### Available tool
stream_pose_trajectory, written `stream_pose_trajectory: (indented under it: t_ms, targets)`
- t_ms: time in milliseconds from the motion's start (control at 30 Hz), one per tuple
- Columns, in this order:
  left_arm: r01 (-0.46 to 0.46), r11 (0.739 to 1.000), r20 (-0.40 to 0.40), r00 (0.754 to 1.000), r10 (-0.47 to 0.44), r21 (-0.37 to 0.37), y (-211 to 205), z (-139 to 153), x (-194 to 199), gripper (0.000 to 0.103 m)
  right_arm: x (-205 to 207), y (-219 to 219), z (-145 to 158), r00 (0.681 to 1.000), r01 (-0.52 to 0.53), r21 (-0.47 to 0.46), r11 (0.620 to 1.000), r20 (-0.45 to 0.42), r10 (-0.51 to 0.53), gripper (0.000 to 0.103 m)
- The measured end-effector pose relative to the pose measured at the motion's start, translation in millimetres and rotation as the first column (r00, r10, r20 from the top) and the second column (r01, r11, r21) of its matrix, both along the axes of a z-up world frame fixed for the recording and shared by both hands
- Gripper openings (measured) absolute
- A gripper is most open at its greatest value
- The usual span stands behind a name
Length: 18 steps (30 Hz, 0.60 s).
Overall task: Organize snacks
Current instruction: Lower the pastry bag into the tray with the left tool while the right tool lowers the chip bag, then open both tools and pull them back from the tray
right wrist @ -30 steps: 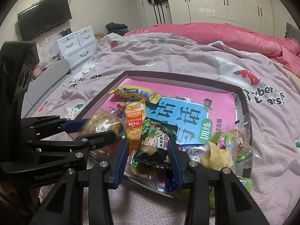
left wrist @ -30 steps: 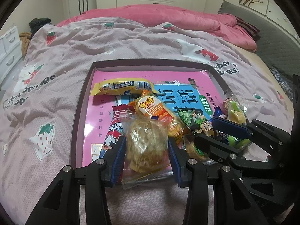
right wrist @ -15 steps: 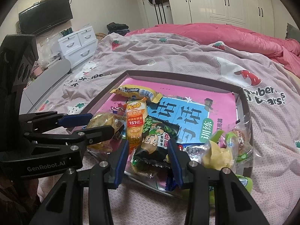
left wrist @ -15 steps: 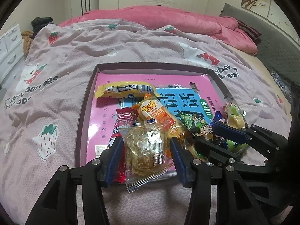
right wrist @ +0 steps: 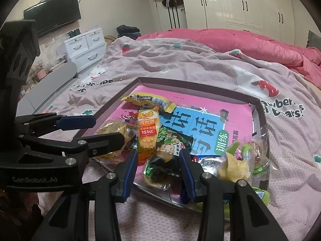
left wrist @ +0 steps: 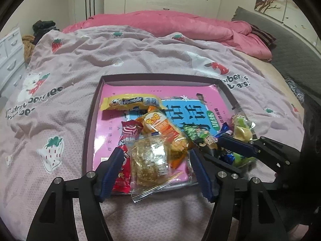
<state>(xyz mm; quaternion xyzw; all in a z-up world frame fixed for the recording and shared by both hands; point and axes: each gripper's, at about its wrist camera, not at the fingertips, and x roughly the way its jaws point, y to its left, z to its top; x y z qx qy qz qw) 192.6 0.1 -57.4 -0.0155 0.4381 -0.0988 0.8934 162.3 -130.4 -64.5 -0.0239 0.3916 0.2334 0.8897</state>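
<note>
Left wrist view: left hand-held gripper (left wrist: 156, 165), jaws just spread off the clear-wrapped golden crisp cake (left wrist: 149, 161), should be lifted straight clear

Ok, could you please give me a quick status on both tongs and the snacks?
Left tongs just opened, clear-wrapped golden cake loose between them. Right tongs shut on green-black snack packet. Nothing in the way.
</note>
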Motion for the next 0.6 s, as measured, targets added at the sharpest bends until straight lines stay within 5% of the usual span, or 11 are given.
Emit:
stream_pose_trajectory:
  t_ms: [367, 600]
  targets:
    - [-0.003, 1.0, 0.035, 0.999, 0.004, -0.021, 2, 19, -9, 0.079, -11, -9, 18, 0.997, 0.041, 0.008, 0.999, 0.06, -0.041, 0.044]
    - [-0.046, 0.999, 0.064, 0.997, 0.046, -0.01, 10, 37, -29, 0.079, -33, -25, 44, 0.987, 0.117, 0.011, 0.993, 0.106, -0.118, 0.069]
